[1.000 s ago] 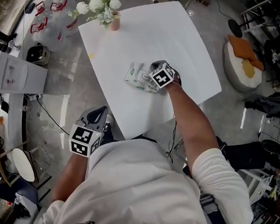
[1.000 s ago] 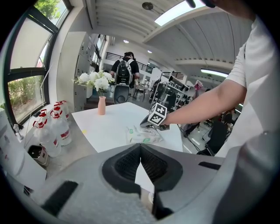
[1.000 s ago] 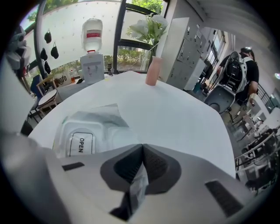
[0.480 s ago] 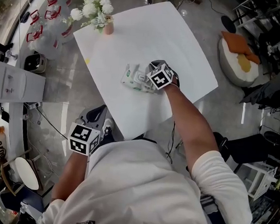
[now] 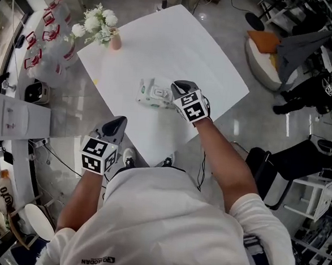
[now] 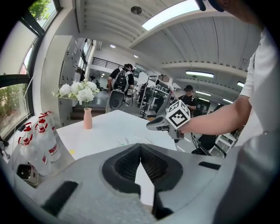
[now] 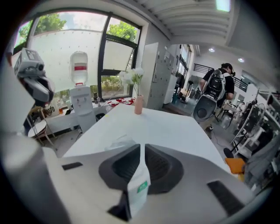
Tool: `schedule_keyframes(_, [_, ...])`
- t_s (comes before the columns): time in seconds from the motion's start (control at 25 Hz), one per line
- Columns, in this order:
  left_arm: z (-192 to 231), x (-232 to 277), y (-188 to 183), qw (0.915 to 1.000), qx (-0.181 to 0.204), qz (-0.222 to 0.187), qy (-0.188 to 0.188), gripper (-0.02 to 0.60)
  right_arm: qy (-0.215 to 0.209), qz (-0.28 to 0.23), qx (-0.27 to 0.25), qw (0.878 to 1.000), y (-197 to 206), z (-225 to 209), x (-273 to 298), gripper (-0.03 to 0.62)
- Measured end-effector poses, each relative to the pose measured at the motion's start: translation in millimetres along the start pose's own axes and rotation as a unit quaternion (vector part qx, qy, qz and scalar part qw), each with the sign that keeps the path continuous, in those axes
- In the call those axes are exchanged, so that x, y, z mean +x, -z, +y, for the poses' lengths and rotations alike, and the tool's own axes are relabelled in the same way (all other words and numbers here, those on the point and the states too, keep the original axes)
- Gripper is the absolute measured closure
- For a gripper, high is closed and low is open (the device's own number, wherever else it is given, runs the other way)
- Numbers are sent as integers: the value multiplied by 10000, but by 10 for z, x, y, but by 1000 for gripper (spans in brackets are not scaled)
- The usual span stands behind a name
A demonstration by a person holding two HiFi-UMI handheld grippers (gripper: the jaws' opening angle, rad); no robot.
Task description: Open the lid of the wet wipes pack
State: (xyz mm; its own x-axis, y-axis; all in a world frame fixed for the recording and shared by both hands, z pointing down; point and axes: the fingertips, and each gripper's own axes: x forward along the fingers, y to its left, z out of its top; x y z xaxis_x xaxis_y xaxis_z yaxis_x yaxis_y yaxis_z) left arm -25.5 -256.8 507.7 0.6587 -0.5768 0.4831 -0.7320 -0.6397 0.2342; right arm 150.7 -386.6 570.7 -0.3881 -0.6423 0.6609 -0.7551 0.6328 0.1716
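Wet wipes pack (image 5: 153, 93) lies flat near the middle of the white table (image 5: 161, 38), at the centre of the head view. Its lid looks shut, though it is too small there to be sure. The right gripper (image 5: 178, 90) is at the pack's right end. The right gripper view (image 7: 142, 151) shows what the head view hides: the jaws are pressed together on the pack's white edge with a green label, low in the frame. The left gripper (image 5: 119, 122) hangs off the table's near edge, at lower left of the head view. In its own view (image 6: 140, 151) the jaws meet at the tip with nothing between them.

One pink vase (image 5: 115, 39) stands at the table's far corner and holds white flowers (image 5: 94, 22). Only the left gripper view shows two people (image 6: 121, 83) in the background.
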Motion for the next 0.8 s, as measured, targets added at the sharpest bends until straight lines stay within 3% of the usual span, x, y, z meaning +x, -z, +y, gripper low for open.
schedule_keyframes(0.24, [-86, 80, -153, 9996, 111, -83, 256, 583, -36, -532, 640, 9965, -36, 391, -680, 560])
schedule_keyframes(0.52, [-247, 108, -301, 9983, 319, -159, 451, 581, -121, -1041, 1612, 9813, -49, 706, -1286, 577])
schedule_keyframes(0.8, [-406, 63, -400, 9966, 474, -230, 639, 581, 29, -1490, 1964, 9691, -127, 786, -1686, 586])
